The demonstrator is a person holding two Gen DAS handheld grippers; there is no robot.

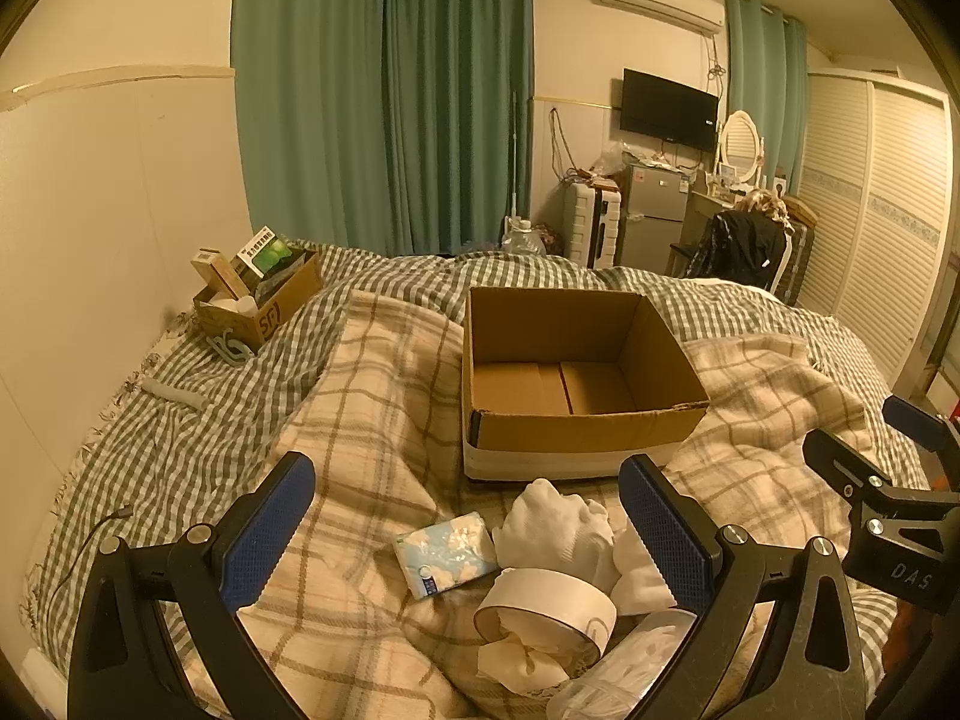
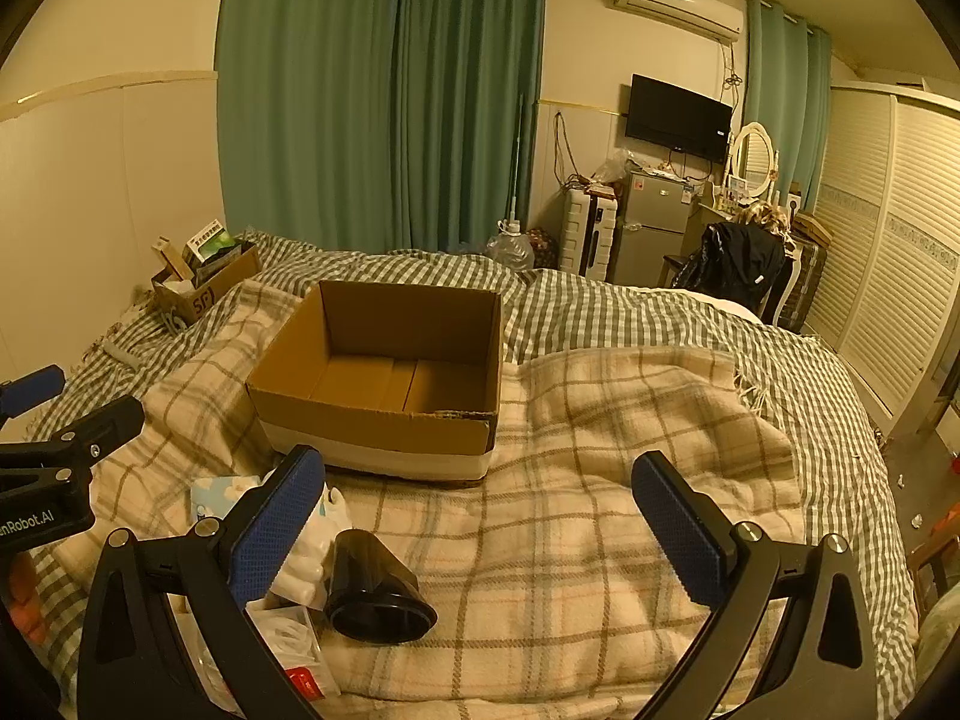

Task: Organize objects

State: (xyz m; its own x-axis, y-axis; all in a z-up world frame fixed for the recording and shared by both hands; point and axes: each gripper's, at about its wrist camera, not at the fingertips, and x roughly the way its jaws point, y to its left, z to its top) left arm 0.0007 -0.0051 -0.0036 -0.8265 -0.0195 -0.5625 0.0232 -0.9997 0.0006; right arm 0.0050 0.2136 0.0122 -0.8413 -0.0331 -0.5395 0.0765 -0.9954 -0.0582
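**A:** On the bed, where's the clutter?

**B:** On the plaid blanket (image 2: pixel 600 540), just in front of the open cardboard box (image 1: pixel 570 420): tissue pack (image 1: pixel 447 552), white glove (image 1: pixel 555 531), tape roll (image 1: pixel 549 609). Black nozzle (image 2: pixel 378 591) lies beside them.

**A:** Tongs?

**B:** Left gripper (image 1: pixel 468 540) spread wide over the pile, holding nothing. Right gripper (image 2: pixel 480 531) also spread wide, over bare blanket.

**A:** Box contents?

**B:** Only its bottom flaps show.
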